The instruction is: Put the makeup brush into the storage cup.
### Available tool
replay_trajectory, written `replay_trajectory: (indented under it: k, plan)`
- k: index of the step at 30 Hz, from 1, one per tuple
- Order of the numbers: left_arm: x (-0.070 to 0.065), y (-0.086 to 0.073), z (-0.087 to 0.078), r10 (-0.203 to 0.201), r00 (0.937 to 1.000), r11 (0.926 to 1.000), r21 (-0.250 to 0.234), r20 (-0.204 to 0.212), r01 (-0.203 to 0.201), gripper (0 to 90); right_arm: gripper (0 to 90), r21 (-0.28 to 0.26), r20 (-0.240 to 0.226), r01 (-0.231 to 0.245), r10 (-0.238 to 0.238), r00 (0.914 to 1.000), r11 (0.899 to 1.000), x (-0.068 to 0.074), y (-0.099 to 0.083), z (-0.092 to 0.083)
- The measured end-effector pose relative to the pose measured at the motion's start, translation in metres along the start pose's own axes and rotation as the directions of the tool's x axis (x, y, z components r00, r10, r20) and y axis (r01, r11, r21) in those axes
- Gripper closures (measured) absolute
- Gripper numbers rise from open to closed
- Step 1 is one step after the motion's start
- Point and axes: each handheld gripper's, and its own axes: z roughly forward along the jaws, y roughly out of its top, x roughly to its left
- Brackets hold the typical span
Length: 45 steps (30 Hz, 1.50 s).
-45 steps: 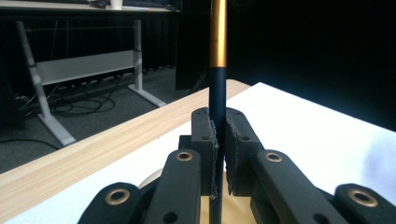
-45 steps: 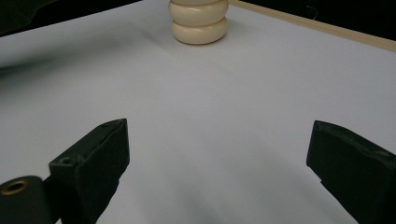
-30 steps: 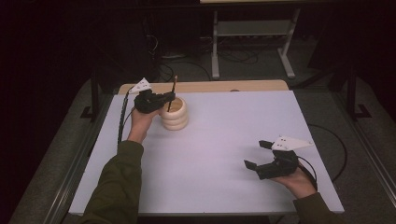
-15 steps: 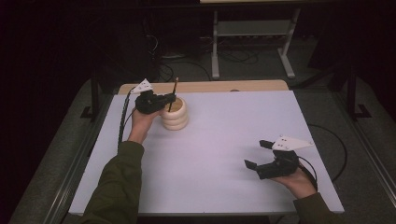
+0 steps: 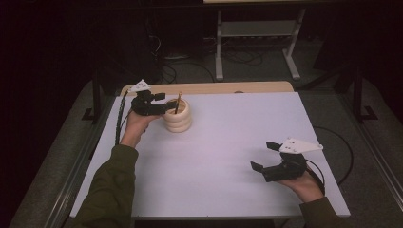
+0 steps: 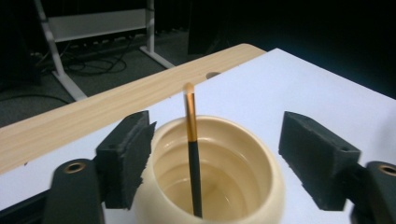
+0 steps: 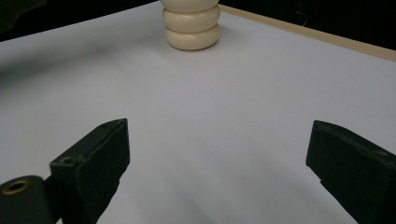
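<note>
So, the pencil (image 6: 191,154), black shaft w/ a gold band and pale tip, stands nearly upright inside the cream ribbed holder (image 6: 210,186), lower end down in the cup, upper part sticking out above the rim, leaning a bit. In the high view the pencil (image 5: 177,103) and holder (image 5: 179,118) sit at the far left of the white table (image 5: 228,156), close to the wooden strip (image 5: 214,88) along the far edge. Left gripper (image 5: 167,105) is right at the holder's left side, tips over its rim; its jaws have just been opening and now stand spread, one on either side of the pencil, pads clear of it and not pinching anything. From the left gripper view one pad (image 6: 126,154) is just beside the holder's rim, the other (image 6: 317,158) well off to the other side. Right gripper (image 5: 262,156) rests near the table's near right corner, well apart from the holder, held in the person's hand, jaws spread wide w/ bare tabletop between them. Beyond the table, on the dark floor, a metal stand (image 5: 256,38) and some cables.
</note>
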Motion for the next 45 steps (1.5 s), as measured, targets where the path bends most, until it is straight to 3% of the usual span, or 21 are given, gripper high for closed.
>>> replay_trajectory:
  k: [14, 26, 45]
  plan:
    - [-0.017, -0.001, -0.028, 0.030, 0.9996, 0.9996, 0.003, 0.000, -0.030, 12.9, 4.9, -0.022, 0.023, -0.035, 0.035, 0.9991, 0.999, -0.003, -0.006, -0.009]
    - [-0.031, -0.008, -0.052, 0.044, 0.9990, 0.9990, -0.003, -0.001, -0.044, 3.1, 4.9, -0.021, 0.030, -0.026, 0.026, 0.9992, 0.999, -0.003, -0.007, -0.010]
    - [-0.061, -0.039, -0.090, 0.060, 0.9979, 0.9982, -0.005, -0.024, -0.060, 2.7, 4.9, -0.030, 0.035, -0.030, 0.031, 0.9989, 0.999, -0.003, -0.006, -0.010]
